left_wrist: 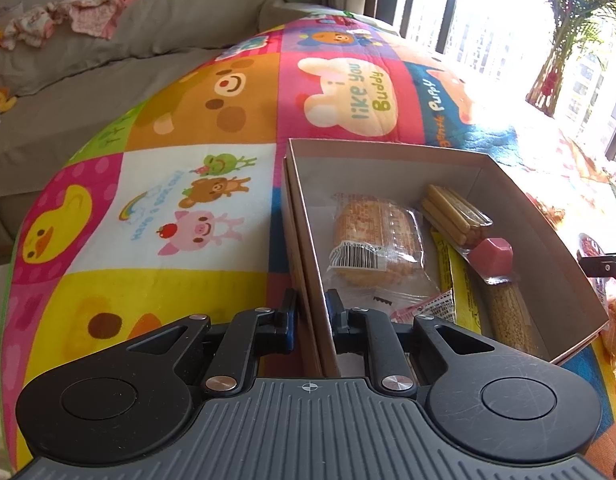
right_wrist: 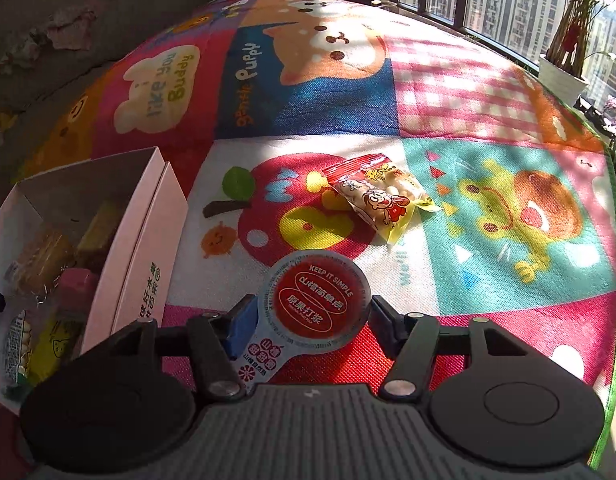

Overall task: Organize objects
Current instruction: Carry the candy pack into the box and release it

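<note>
An open cardboard box (left_wrist: 387, 151) lies on the colourful play mat (left_wrist: 196, 216). It holds a wrapped wafer (left_wrist: 373, 236), biscuit sticks (left_wrist: 453, 212), a pink block (left_wrist: 491, 256) and yellow sachets (left_wrist: 461, 288). My left gripper (left_wrist: 312, 312) is shut on the box's near left wall. In the right wrist view the box (right_wrist: 136, 240) stands at the left. A round cup with a red foil lid (right_wrist: 315, 306) sits between the pads of my right gripper (right_wrist: 311, 316), which touch its rim on both sides. A red and yellow snack bag (right_wrist: 375, 196) lies further out on the mat.
A grey sofa (left_wrist: 108, 60) with crumpled clothes (left_wrist: 68, 16) runs behind the mat. Tall windows and a potted plant (right_wrist: 563, 72) line the far right. The mat's green edge (right_wrist: 615, 280) curves down the right side.
</note>
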